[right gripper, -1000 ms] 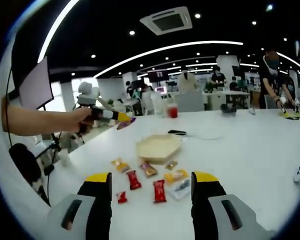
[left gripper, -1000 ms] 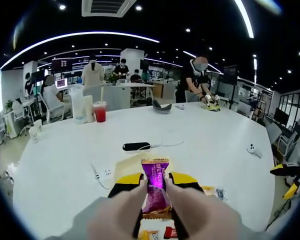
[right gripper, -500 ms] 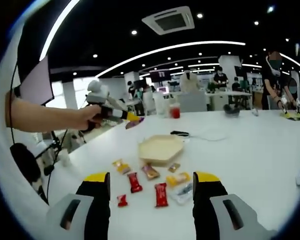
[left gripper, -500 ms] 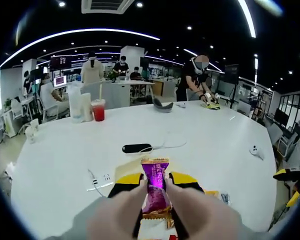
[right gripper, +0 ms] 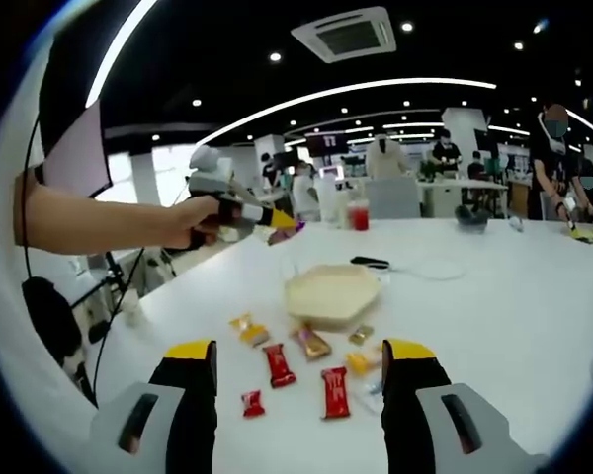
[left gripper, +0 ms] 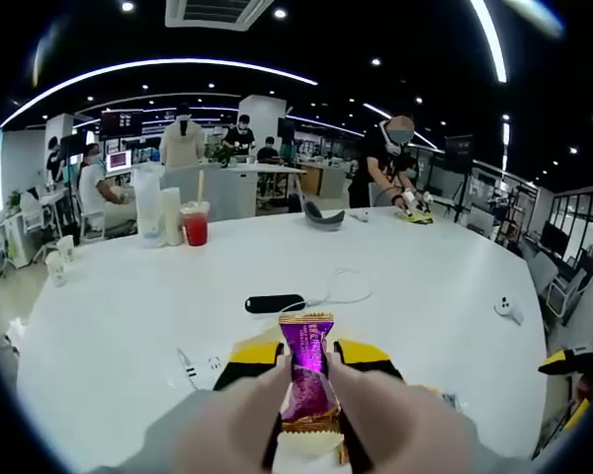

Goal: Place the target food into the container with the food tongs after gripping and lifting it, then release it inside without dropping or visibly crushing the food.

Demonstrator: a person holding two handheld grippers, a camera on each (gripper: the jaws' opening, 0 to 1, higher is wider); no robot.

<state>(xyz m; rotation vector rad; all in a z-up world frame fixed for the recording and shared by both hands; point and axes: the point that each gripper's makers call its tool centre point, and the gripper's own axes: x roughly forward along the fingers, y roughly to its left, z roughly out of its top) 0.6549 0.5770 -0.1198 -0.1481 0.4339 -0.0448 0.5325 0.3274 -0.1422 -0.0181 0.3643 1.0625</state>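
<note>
A: Where was the purple snack packet?
B: Clamped upright between the jaws of the left tool, its crimped top edge standing just above the yellow jaw tips. In the right gripper view the same packet poked out past the tip of that tool, above the counter's far left edge.

A: And the hand's pose?
B: The person's hand gripped the left tool with the forearm stretched out level from the left, well above the counter.

A: How did the container sit relative to it?
B: The pale hexagonal container lay on the counter, lower and to the right of the held packet, apart from it.

A: The right tool?
B: The right tool stood wide open, holding nothing. Between and just beyond its jaws lay loose sweets: two red packets, a small red one, and several orange and gold ones nearer the container.

A: Anything farther off?
B: A black device with a white cable lay beyond the left tool, and a red drink stood farther back.
</note>
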